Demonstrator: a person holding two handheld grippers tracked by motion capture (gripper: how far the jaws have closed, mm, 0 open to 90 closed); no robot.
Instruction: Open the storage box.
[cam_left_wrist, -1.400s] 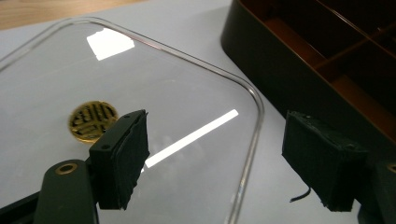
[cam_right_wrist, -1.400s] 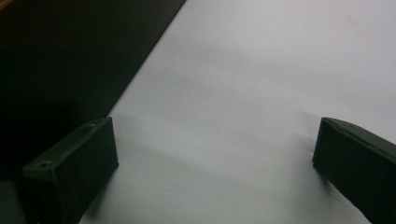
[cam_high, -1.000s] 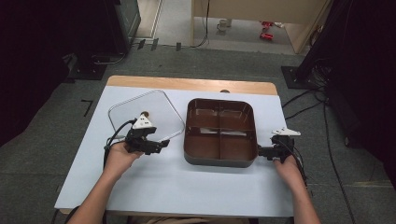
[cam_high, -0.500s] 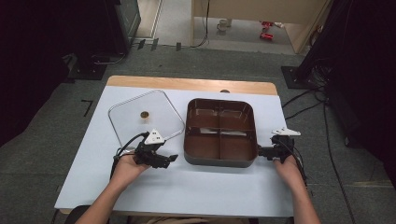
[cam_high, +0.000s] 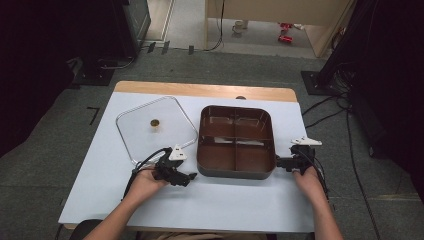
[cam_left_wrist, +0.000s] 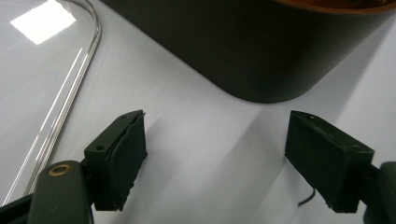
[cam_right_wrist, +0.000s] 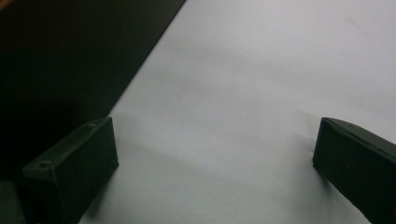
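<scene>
Item: brown divided tray (cam_high: 236, 142), on the counter (cam_high: 240, 200) between our grippers. Left gripper (cam_high: 189, 177) at its near-left corner, jaws just opened wider, nothing between. Right gripper (cam_high: 278, 162) beside its right wall, jaws apart, empty. Glass lid (cam_high: 155, 127) beyond left gripper.

Your left tongs (cam_high: 189, 176) have just been opening, jaws wide apart with nothing between them; your right tongs (cam_high: 278, 162) gape empty too, both forearms stretched forward.

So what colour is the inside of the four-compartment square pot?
Reddish brown inside the square pot with dark outer walls, best seen in the high view.
</scene>
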